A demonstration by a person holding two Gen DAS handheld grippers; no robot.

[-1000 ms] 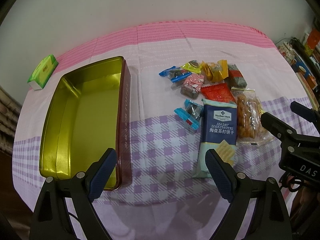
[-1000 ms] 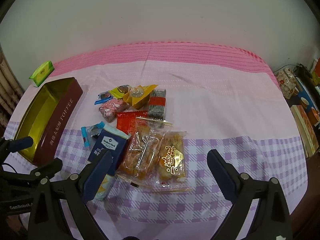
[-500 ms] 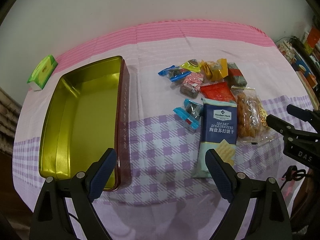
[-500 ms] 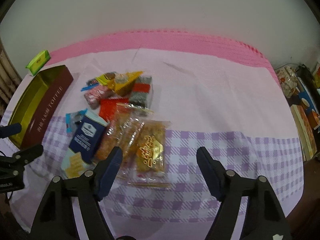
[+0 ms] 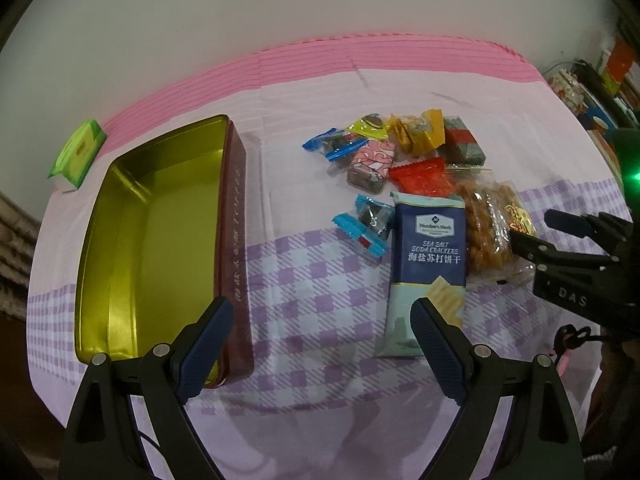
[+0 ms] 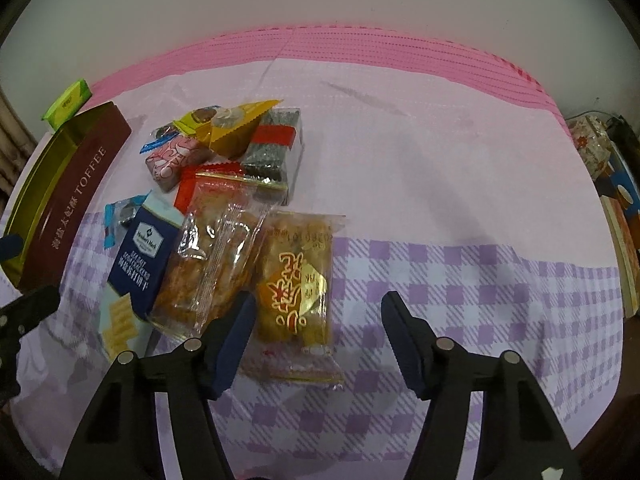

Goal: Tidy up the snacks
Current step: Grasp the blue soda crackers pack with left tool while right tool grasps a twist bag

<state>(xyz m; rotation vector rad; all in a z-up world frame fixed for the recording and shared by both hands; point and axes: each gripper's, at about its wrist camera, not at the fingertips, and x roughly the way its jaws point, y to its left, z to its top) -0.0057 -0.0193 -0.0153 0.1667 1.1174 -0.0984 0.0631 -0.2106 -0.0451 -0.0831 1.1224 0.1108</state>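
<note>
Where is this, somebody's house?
Probably a home: a pink and purple checked tablecloth against a plain wall, wrapped snacks beside an open gold toffee tin, and cluttered shelves alongside.

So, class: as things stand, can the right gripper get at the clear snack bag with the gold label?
Probably yes. The right gripper hangs just above the gold-label snack bag, jaws apart and just been closing, with nothing over the bag. The neighbouring clear bag lies close beside it and might get nudged.

Tin (image 5: 160, 240) lies left of the snack pile (image 5: 420, 184) on the tablecloth (image 5: 320, 280).
</note>
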